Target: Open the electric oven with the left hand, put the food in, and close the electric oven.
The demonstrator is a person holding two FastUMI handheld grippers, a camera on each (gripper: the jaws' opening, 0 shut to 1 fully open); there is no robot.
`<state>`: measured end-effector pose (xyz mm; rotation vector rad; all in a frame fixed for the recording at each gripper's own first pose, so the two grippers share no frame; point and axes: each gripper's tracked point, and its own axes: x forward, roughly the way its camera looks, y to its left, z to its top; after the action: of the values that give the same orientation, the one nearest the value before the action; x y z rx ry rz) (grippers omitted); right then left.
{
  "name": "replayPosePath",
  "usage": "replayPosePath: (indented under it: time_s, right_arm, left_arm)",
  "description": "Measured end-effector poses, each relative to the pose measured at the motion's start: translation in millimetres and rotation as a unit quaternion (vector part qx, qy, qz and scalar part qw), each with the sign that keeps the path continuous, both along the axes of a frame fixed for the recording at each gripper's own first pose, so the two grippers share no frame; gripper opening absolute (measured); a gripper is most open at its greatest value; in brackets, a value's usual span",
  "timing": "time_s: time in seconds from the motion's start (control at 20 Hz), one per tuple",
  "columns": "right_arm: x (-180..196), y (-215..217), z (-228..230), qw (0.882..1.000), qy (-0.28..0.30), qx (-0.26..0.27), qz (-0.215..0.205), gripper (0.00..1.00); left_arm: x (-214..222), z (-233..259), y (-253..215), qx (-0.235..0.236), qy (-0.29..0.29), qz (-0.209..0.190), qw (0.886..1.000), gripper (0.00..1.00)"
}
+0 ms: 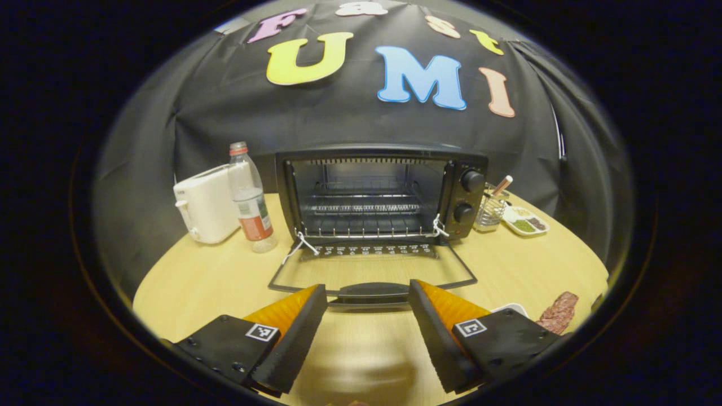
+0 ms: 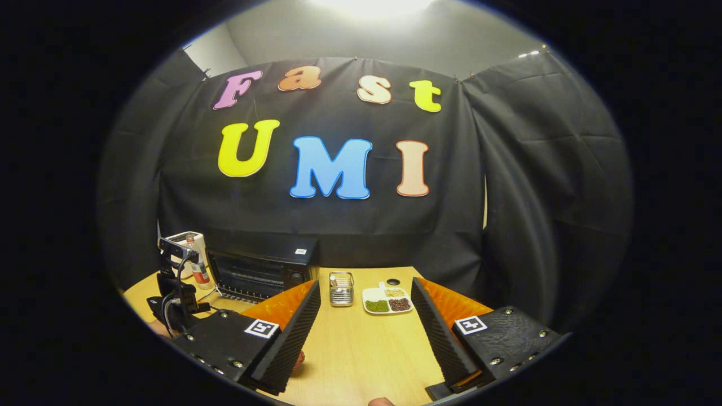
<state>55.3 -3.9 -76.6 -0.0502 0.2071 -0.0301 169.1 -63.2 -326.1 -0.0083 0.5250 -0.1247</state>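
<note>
We judge the first step done: the electric oven [image 1: 381, 194] stands with its glass door [image 1: 372, 269] dropped flat onto the counter [image 1: 208, 282], and the wire rack [image 1: 366, 207] inside looks bare. What is left is to load the food and shut the door again.

In the left gripper view, the left gripper [image 1: 368, 301] sits just in front of the oven, level with the door handle [image 1: 372, 291]. Its fingers [image 1: 299, 321] are spread wide, one to each side of the handle, and we see no contact with it, so we take it that the handle is released. The camera looks straight into the oven cavity, so the hand is squared up to the oven and low over the counter.

The food, a reddish strip of meat [image 1: 558, 312], lies on a small white plate [image 1: 510, 308] on the counter in front of the oven and off to its knob side, close by the left gripper's outer finger. It is not yet picked up.

In the right gripper view, the right gripper [image 2: 365, 332] is well back from the oven, which shows far off on that view's left edge. Its fingers [image 2: 293, 332] are wide apart and hold nothing. It points past the oven toward a wire holder [image 2: 340, 288] and a seed dish [image 2: 387, 300], so it still has to turn to the meat.
</note>
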Motion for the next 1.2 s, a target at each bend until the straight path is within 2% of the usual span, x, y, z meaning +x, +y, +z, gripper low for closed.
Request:
replayPosePath:
  time_s: [0.25, 0.3, 0.35, 0.45, 0.65, 0.8, 0.85, 1.05, 1.2]
  right_arm:
    - [10, 25, -16, 0.999, 0.016, 0.018, 0.048, 0.98]
    - [13, 30, -21, 0.998, 0.020, 0.025, 0.058, 0.98]
    - [16, 35, -28, 0.997, 0.027, 0.033, 0.068, 0.98]
    - [20, 45, -43, 0.994, 0.046, 0.047, 0.085, 0.98]
    - [23, 57, -76, 0.986, 0.091, 0.078, 0.113, 0.98]
    - [22, 66, -105, 0.977, 0.132, 0.104, 0.133, 0.98]
    - [22, 67, -115, 0.973, 0.147, 0.116, 0.135, 0.98]
    - [17, 77, -156, 0.952, 0.217, 0.168, 0.136, 0.99]
    - [9, 87, -187, 0.930, 0.271, 0.205, 0.140, 0.98]
  left_arm:
    - [-15, 113, 22, -0.014, -0.104, 0.014, 0.994, 0.98]
    - [-17, 130, 28, -0.013, -0.119, 0.019, 0.993, 0.91]
    - [-20, 148, 34, -0.014, -0.133, 0.025, 0.991, 0.91]
    - [-28, 186, 48, -0.015, -0.171, 0.041, 0.984, 1.00]
    - [-54, 237, 75, -0.007, -0.216, 0.071, 0.974, 1.00]
    - [-74, 267, 101, 0.006, -0.243, 0.105, 0.964, 0.91]
    - [-79, 273, 106, 0.011, -0.249, 0.113, 0.962, 1.00]
    - [-94, 288, 122, 0.030, -0.258, 0.132, 0.957, 1.00]
    - [-105, 294, 135, 0.035, -0.263, 0.151, 0.952, 1.00]
